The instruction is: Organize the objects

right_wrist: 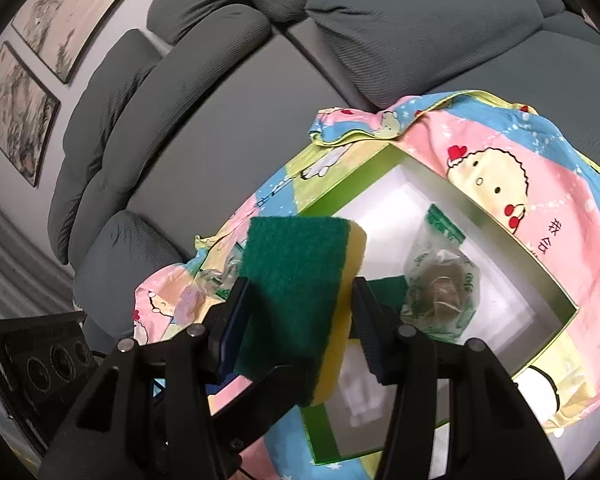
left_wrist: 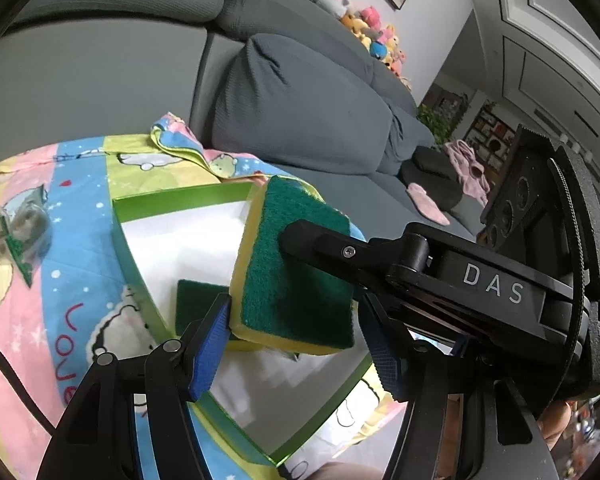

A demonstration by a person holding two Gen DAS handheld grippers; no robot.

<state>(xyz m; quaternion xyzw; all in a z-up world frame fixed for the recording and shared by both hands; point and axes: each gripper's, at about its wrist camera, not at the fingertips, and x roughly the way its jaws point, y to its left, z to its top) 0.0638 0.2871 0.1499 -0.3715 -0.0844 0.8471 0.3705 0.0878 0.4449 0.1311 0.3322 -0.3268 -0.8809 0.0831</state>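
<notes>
**Left wrist view.** One cartoon-print cloth [left_wrist: 80, 280] covers the table, and one green-walled box [left_wrist: 172, 200] with a white inside sits on it, reaching to the near edge. There are two sponges. One sponge [left_wrist: 296, 272], green on top of yellow, is held up over the box. The second sponge [left_wrist: 196, 300] lies flat inside it. The left gripper [left_wrist: 296, 336] has its jaws pinching the raised sponge by its two short edges, with the blue pads [left_wrist: 208, 344] against it. The right gripper [left_wrist: 300, 240] comes in from the right, and one of its fingers lies across the sponge's green face. One clear bag [left_wrist: 16, 232] with brown contents lies on the cloth toward the table's left edge. A grey sofa [left_wrist: 300, 100] stands behind, with a heap of plush toys [left_wrist: 380, 36] at its far end.

**Right wrist view.** The right gripper [right_wrist: 300, 312] has its jaws pinching the same sponge [right_wrist: 296, 272], one pad on each side, above the box's [right_wrist: 340, 188] near corner. One finger [right_wrist: 260, 388] of the left gripper reaches the sponge's lower end from below. Two clear bags show here: one bag in the box [right_wrist: 440, 284], beside the second sponge [right_wrist: 384, 284], and one bag on the cloth [right_wrist: 220, 276] outside the box, partly hidden. Two framed pictures [right_wrist: 20, 120] hang on the wall.
</notes>
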